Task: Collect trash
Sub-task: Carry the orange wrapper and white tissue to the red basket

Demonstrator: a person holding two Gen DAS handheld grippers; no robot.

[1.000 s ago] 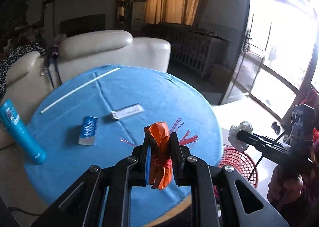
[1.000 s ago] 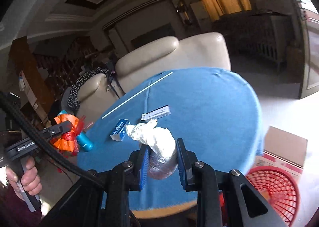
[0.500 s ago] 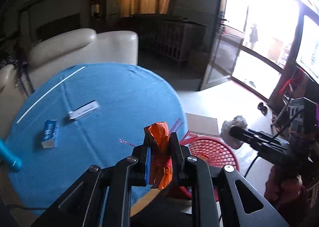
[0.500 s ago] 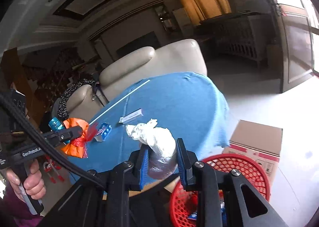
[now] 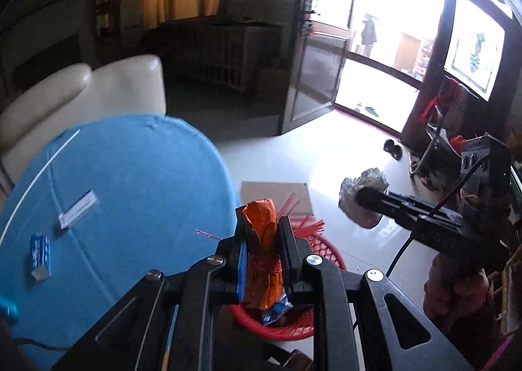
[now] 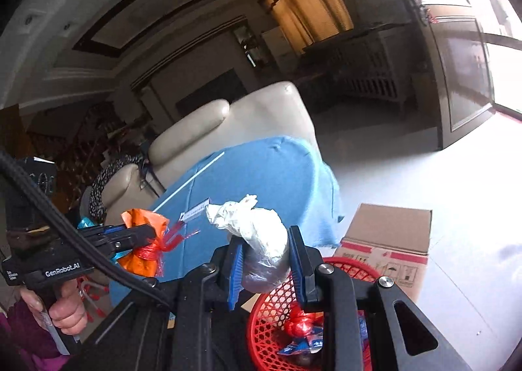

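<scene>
Two grippers are gripping trash above a red mesh basket (image 6: pixel 277 309): the left gripper (image 5: pixel 263 240) is pinching a crinkled orange wrapper (image 5: pixel 261 224), the right gripper (image 6: pixel 266 257) is squeezing a wadded white plastic bag (image 6: pixel 257 234).

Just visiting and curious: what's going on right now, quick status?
Left gripper shut on orange wrapper; right gripper shut on white plastic wad. Both above the red basket, nothing dropped yet. Nothing blocking; cardboard box sits beside it.

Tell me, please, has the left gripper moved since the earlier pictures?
Yes. The left gripper, clamping the orange wrapper, has swung off the blue table towards the red basket.
</scene>
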